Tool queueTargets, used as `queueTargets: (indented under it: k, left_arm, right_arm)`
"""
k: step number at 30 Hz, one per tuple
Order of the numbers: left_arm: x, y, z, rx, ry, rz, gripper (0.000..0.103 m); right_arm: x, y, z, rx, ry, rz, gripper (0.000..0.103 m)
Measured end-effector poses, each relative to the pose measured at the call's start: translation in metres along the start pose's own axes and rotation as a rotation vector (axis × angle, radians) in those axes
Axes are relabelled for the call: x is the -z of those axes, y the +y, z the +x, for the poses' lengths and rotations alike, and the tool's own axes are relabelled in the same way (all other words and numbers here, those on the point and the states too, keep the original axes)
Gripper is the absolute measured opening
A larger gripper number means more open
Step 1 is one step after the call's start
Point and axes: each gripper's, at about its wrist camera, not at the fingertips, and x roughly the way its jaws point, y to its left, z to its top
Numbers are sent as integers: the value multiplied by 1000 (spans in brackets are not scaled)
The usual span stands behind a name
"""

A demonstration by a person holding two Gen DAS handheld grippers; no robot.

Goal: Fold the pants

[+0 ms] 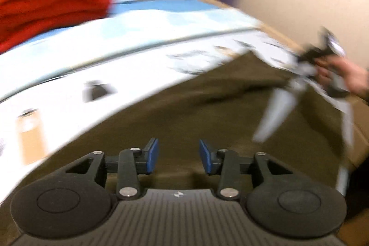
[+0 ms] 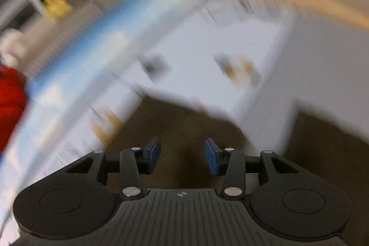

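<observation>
Both wrist views are blurred. The olive-brown pants (image 1: 184, 112) lie spread on a white and blue patterned bed cover (image 1: 115, 43), filling the left wrist view from 3 to 7 o'clock. The left gripper (image 1: 178, 156) hangs above the cloth, its blue pads apart, nothing between them. The right gripper (image 2: 182, 157) is likewise released and empty over the pants' edge. From the left view, the person's hand (image 1: 346, 75) holds it at 3 o'clock. A red blanket (image 1: 46, 4) sits at 10 o'clock. To fold well, each gripper likely should pinch a corner of the same edge, lift evenly, and lay it flat.
</observation>
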Motion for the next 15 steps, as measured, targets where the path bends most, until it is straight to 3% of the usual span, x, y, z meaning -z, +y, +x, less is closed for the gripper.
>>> queueTargets:
  k: [2, 4, 7, 8, 9, 11, 13, 15]
  left_arm:
    - [-2, 19, 3, -117, 35, -62, 44]
    - [-1, 38, 9, -283, 114, -121, 47]
    - [7, 73, 11, -487, 202, -265, 47]
    - [9, 88, 6, -517, 217, -322, 47]
    - [13, 101, 0, -535, 226, -380, 47]
    - [22, 123, -3, -567, 260, -466, 47]
    - [32, 144, -2, -624, 298, -510, 47]
    - [42, 154, 0, -704, 319, -528, 47]
  right_arm:
    - [0, -6, 4, -31, 18, 61, 44]
    - [1, -2, 6, -42, 11, 44, 45]
    - [5, -3, 22, -17, 47, 66, 46]
    - [2, -2, 24, -13, 45, 82, 38]
    - [1, -1, 26, -23, 32, 81, 7]
    - [-6, 5, 17, -45, -68, 69, 3]
    - [-17, 12, 2, -129, -195, 57, 2]
    - [-25, 25, -16, -82, -305, -1, 2]
